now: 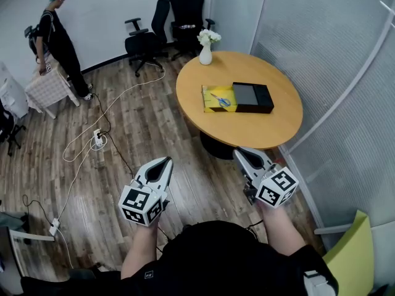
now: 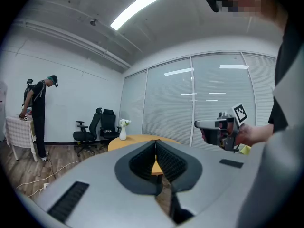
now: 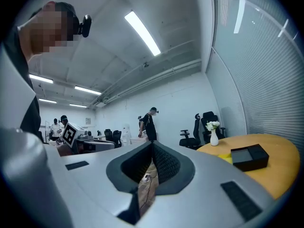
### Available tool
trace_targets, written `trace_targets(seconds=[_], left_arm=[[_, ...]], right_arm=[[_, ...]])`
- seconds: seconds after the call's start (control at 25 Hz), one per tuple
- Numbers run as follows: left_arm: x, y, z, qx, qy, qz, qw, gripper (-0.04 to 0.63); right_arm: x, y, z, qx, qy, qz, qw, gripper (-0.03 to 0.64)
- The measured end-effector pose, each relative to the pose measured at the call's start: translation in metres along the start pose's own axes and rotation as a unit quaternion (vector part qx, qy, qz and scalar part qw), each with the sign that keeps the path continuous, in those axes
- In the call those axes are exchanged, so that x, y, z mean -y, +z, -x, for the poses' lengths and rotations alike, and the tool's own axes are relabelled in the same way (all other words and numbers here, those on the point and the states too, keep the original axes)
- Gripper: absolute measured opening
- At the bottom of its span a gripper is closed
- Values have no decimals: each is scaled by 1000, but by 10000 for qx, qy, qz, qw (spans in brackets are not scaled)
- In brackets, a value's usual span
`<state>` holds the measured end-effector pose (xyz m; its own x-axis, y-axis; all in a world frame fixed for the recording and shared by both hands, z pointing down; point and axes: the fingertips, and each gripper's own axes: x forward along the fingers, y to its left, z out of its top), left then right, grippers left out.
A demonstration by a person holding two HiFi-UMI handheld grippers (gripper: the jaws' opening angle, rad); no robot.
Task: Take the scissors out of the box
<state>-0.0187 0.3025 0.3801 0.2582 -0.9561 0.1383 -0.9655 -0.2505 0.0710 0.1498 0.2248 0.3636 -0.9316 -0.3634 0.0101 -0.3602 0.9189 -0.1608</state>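
Note:
Blue-handled scissors (image 1: 220,100) lie in an open yellow box (image 1: 207,107) on a round wooden table (image 1: 247,129). The box's black lid (image 1: 252,97) rests beside it on the right. Both grippers hang in the air well short of the table, over the wooden floor. My left gripper (image 1: 165,161) is shut with nothing in it, its pads meeting at the tip (image 2: 156,142). My right gripper (image 1: 238,152) is near the table's front edge, also shut and empty (image 3: 152,143). In the right gripper view the black lid (image 3: 249,156) shows, but the scissors are hidden.
A white vase with flowers (image 1: 205,48) stands at the table's far edge. Black office chairs (image 1: 148,39) sit behind it. A person (image 1: 58,36) stands at the back left by a small cloth-covered table (image 1: 46,86). Cables and a power strip (image 1: 97,140) cross the floor. A green chair (image 1: 353,251) is at the right.

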Motion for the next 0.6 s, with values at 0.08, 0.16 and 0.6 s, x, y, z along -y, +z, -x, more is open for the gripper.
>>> trace_targets(seconds=[0.08,0.16,0.6], left_arm=[[-2,-5,8,-9,-22,48,10000,15],[-3,-12,14,-40,-58,114,9999,14],[-27,-47,16,-314,62,491,9983,15]], right_arm=[[-7,-5,-2,-38,-25,-58,10000,37],[-13,-12,-2,-115,-50,-126,9998,38],[-8,-44,-18,-472,-2,-485,9977,38]])
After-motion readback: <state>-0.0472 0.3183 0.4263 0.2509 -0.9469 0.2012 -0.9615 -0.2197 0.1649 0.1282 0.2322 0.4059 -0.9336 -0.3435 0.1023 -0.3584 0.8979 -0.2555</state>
